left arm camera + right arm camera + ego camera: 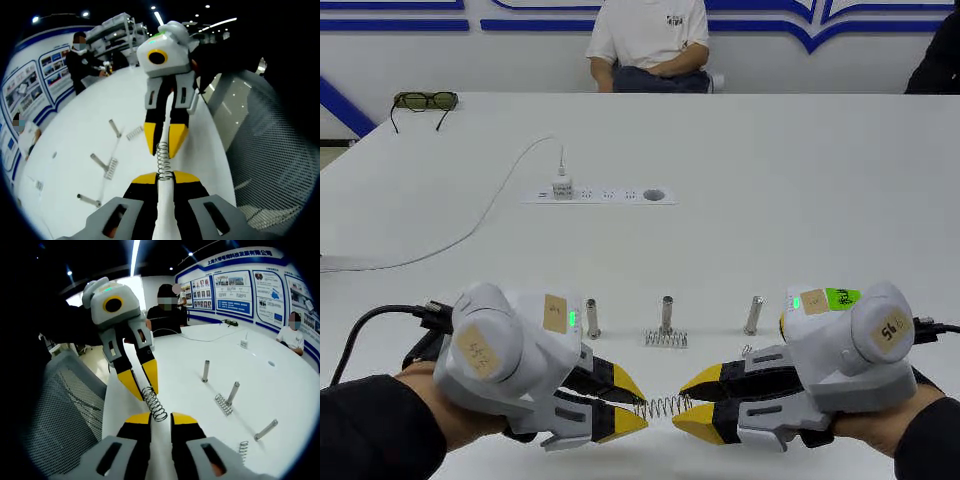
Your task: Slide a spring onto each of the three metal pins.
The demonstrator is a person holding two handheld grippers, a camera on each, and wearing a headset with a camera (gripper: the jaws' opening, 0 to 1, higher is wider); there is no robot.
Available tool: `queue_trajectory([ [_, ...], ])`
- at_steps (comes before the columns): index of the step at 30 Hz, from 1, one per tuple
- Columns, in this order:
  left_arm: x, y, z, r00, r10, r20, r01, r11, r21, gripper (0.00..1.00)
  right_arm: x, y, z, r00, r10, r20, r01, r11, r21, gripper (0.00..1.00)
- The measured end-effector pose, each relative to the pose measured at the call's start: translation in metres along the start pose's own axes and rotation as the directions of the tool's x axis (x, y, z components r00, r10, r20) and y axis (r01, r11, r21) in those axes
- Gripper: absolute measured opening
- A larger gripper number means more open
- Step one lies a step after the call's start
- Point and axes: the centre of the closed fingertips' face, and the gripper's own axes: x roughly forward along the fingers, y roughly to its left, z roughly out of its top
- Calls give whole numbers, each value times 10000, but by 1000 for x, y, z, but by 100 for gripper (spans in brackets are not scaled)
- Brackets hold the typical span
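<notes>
Together — left gripper, right gripper pinch one spring.

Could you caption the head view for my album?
Left gripper and right gripper hold one spring between them, before three metal pins on a white table.

Silver spring; yellow-black jaws; white table; silver pins.

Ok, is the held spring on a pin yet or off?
Off. The left tool and right tool hold the spring between their tips, short of the bare pins.
</notes>
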Motion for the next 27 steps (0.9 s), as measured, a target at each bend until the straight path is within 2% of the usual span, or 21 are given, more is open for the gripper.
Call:
queue_trajectory([
  [7, 0, 0, 0, 10000, 15, 75, -14, 10000, -20, 10, -1, 3, 2, 9999, 111, 53, -111, 9999, 37, 13],
  [19, 0, 5, -3, 9996, 160, 238, -153, 9995, -270, 9, -6, 7, 25, 9969, 175, 773, -196, 9995, 263, 10],
  [27, -2, 8, 1, 9974, 312, 645, -271, 9976, -642, 10, -6, 8, 42, 9924, 2, 1228, -26, 9998, 195, 11],
])
